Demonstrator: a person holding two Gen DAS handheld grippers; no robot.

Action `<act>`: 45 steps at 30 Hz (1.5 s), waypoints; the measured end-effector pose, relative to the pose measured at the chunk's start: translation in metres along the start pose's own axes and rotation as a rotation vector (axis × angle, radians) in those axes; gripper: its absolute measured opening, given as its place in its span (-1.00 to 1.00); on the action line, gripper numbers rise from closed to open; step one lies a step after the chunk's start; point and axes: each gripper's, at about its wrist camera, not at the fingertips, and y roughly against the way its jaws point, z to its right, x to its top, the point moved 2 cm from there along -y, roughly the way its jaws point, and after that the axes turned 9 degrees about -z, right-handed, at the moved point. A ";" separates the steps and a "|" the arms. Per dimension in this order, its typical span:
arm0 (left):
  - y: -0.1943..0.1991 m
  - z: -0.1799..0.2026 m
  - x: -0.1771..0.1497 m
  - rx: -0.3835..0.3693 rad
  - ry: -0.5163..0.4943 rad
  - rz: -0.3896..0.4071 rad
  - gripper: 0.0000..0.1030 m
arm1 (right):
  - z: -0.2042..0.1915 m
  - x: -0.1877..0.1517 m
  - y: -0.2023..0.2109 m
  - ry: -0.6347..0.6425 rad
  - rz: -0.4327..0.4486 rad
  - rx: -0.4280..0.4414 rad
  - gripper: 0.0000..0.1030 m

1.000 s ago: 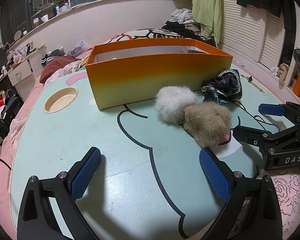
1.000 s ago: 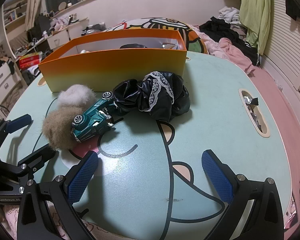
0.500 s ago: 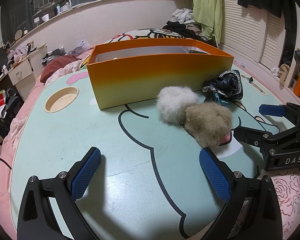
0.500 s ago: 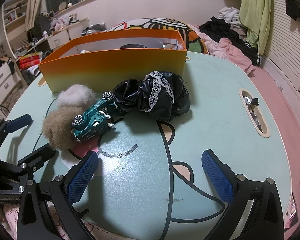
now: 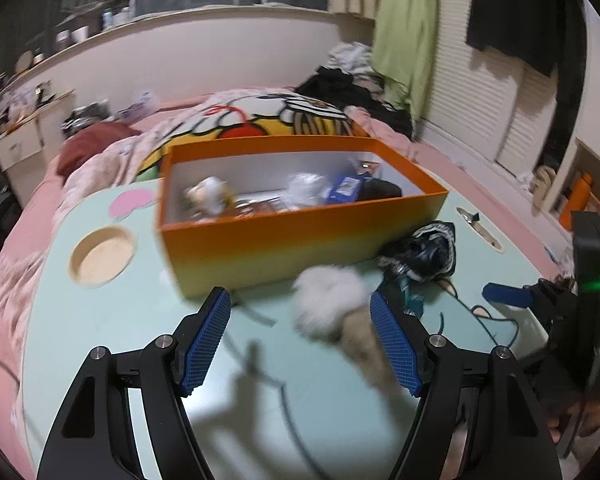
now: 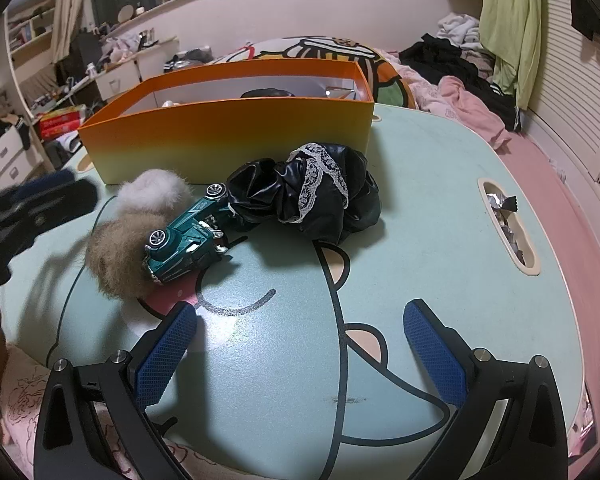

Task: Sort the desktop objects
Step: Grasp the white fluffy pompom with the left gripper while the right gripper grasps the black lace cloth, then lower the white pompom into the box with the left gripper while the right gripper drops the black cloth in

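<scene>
Left tool: we have just been narrowing its jaws, but nothing sits between them; released, with the white pom-pom just ahead.
Right tool: spread wide, empty, parked over bare worktop so it stays clear.
Loose things: beyond the right tool, the brown pom-pom touches the green toy car, beside the black scrunchie.
Orange box: behind them, already holding items; we judge it the sorting bin.

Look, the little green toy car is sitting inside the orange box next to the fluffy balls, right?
Not quite. The green toy car lies on the table outside the orange box, as the right wrist view shows. It does sit next to the fluffy balls.
</scene>
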 end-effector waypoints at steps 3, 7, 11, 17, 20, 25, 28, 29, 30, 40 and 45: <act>-0.017 0.006 0.017 0.000 -0.003 -0.056 0.21 | 0.001 -0.002 -0.006 -0.007 0.006 0.012 1.00; -0.056 0.004 0.025 -0.053 0.040 -0.223 0.01 | 0.006 -0.002 -0.002 -0.044 0.036 0.071 1.00; -0.051 0.000 0.019 -0.043 0.060 -0.178 -0.27 | 0.013 -0.002 0.002 -0.087 0.063 0.130 1.00; -0.016 -0.037 0.001 -0.130 0.194 -0.043 -0.27 | 0.026 0.016 0.016 -0.176 0.118 0.211 1.00; 0.002 -0.051 -0.003 -0.097 0.200 -0.008 -0.27 | 0.029 0.040 0.020 -0.224 0.148 0.235 1.00; 0.015 -0.067 -0.001 -0.069 0.218 0.020 -0.27 | 0.028 0.065 -0.005 -0.248 0.080 0.230 0.71; 0.015 -0.073 0.003 -0.069 0.223 0.030 -0.27 | 0.035 0.061 -0.015 -0.272 0.052 0.321 -0.34; 0.016 -0.073 0.003 -0.072 0.220 0.033 -0.27 | 0.036 0.057 -0.011 -0.276 0.074 0.322 -0.45; 0.016 -0.071 0.003 -0.075 0.214 0.035 -0.27 | 0.037 0.054 -0.006 -0.278 0.100 0.321 -0.52; 0.042 -0.052 0.014 -0.110 0.168 0.108 -0.27 | 0.024 0.049 0.055 -0.192 0.314 0.320 -0.58; 0.053 -0.034 0.046 -0.129 0.120 0.171 -0.27 | 0.007 0.100 0.078 -0.118 0.398 0.303 -0.58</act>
